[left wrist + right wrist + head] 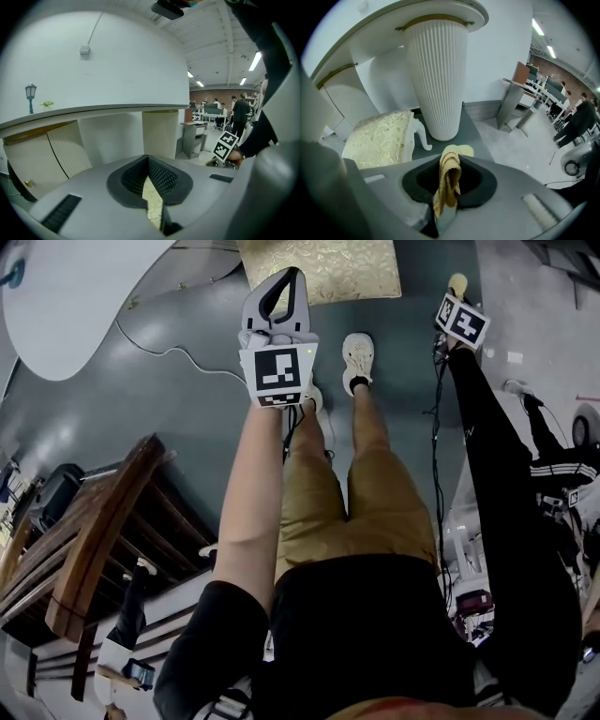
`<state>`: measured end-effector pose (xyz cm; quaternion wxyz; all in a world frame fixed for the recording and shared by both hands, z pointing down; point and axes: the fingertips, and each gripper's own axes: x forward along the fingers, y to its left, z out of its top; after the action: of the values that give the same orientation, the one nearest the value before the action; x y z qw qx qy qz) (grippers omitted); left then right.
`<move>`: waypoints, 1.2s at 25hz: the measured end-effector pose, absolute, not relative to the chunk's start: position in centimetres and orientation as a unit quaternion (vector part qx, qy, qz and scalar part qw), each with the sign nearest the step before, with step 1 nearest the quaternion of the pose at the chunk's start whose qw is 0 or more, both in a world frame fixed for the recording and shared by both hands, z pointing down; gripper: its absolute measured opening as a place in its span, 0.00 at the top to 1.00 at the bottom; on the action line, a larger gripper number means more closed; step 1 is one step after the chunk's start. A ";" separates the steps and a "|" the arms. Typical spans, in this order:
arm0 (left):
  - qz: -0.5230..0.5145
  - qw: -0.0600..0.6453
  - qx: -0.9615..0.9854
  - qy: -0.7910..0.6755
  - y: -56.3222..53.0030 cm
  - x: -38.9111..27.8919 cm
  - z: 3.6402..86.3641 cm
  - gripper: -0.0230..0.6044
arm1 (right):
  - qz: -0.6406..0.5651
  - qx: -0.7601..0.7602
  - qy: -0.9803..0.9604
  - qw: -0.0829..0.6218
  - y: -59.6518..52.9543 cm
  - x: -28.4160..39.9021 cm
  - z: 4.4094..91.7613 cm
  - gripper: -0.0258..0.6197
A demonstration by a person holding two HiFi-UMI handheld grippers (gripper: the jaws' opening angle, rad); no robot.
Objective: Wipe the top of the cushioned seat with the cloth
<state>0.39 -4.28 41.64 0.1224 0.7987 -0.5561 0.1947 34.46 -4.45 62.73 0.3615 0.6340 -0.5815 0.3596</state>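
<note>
— White first: what is the big pale shape in the upper left of the head view?

— A round white table (66, 306). Its ribbed pedestal (436, 70) fills the upper middle of the right gripper view, standing on the grey floor (187, 418).

— And the thing to be wiped?

— The cushioned seat (319, 268), with gold-patterned fabric on top, sits on the floor at the top centre of the head view, just beyond the person's shoes. In the right gripper view it lies at the left, beside the pedestal.

— Is either tool on it?

— No. The left gripper (286, 282) is held out above the seat's near edge. Its jaws meet at the tips and hold nothing. In its own view only a sliver of the patterned fabric shows through the gap below the pads.

— The other one?

— The right gripper (457, 287) is at the upper right of the head view, well to the side of the seat. Its jaws are clamped on the cloth (446, 187), a small yellow rag that hangs in a bunched fold between them.

— So how far along is the job?

— By my reading, only the pick-up is done. The cloth is in hand but nowhere near the cushion, and I can see no contact. Left to do: bring the right gripper over and down, lay the cloth on the top, and sweep it across the whole surface.
</note>
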 end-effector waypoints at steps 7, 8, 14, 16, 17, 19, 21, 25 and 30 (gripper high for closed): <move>0.197 0.117 0.801 -0.553 -3.9 0.1 41.5 0.95 | 0.367 0.624 -0.608 0.325 -3.2 32.7 60.8 0.87; 0.197 0.117 0.801 -0.553 -3.8 -0.1 41.5 0.95 | 0.364 0.618 -0.618 0.320 -3.0 31.8 60.2 0.87; 0.195 0.117 0.800 -0.556 -2.9 -2.0 41.5 0.95 | 0.362 0.569 -0.680 0.290 -1.4 24.4 57.7 0.87; 0.192 0.117 0.798 -0.560 -2.4 -3.2 41.3 0.95 | 0.366 0.544 -0.701 0.281 -0.6 20.6 56.9 0.87; 0.190 0.118 0.796 -0.562 -2.2 -3.8 41.3 0.95 | 0.366 0.530 -0.712 0.279 -0.2 18.7 56.5 0.87; 0.188 0.120 0.793 -0.567 -1.8 -5.0 41.3 0.95 | 0.366 0.498 -0.735 0.277 0.7 14.5 55.9 0.87; 0.189 0.122 0.789 -0.571 -1.2 -6.4 41.4 0.95 | 0.372 0.460 -0.758 0.274 2.1 10.1 55.5 0.87; 0.192 0.124 0.781 -0.581 0.2 -10.3 41.3 0.95 | 0.397 0.361 -0.801 0.264 5.6 0.5 55.0 0.87; 0.195 0.131 0.767 -0.597 1.6 -14.5 41.5 0.95 | 0.409 0.306 -0.811 0.286 7.8 -7.4 57.0 0.87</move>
<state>-14.52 1.55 41.48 0.1306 0.7672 -0.5969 0.1953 -7.36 7.81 56.97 0.2860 0.3059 -0.8109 0.4087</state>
